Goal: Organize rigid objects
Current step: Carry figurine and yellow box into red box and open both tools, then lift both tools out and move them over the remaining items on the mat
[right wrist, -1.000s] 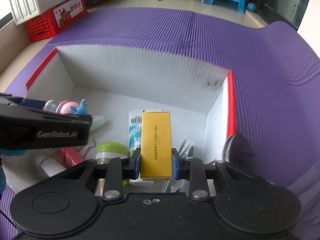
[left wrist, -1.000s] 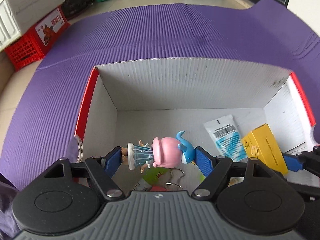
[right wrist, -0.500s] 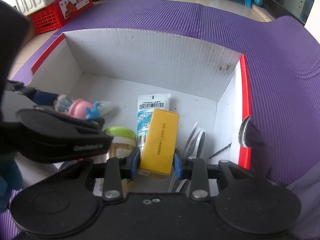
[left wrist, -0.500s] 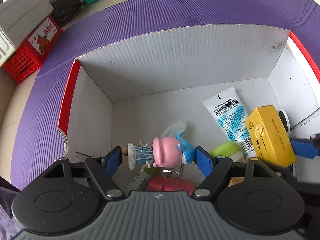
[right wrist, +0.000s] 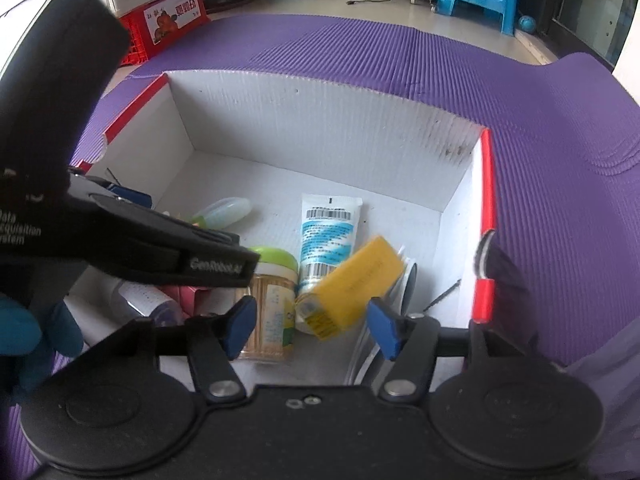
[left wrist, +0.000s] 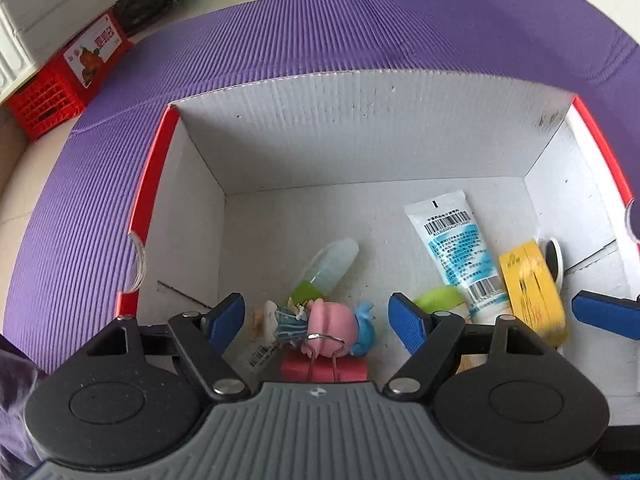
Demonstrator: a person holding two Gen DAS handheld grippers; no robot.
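Two claws over one white cardboard box (left wrist: 360, 132) on a purple mat (left wrist: 320, 32). My right gripper (right wrist: 312, 314) has just been opening its jaws. They stand fairly wide, and the yellow carton (right wrist: 352, 280) shows in the gap beyond them, touching neither pad. It is blurred and tilted near the box's right wall, above the cap end of the white tube (right wrist: 328, 236). My left gripper (left wrist: 316, 308) is spread wide and holds nothing. The pink-and-blue figurine (left wrist: 324, 316) lies below it at the box's near edge, apart from both pads and seemingly resting against the red binder clip (left wrist: 324, 368).

Hazards, as I judge them:
- The carton looks to be mid-tumble, so it may settle propped on the tube or on the green-lidded jar (right wrist: 272, 300) rather than flat.
- The figurine, perched on the clip, may roll off.
- My two claws work close together over the near edge, with the left one's body crossing the right camera's view. A careless withdrawal could knock them together.

Surroundings: a pale bottle (left wrist: 328, 264) lies mid-floor, and a round white item (left wrist: 554, 260) leans at the right wall. The near half of the floor is crowded, and the far half is bare.
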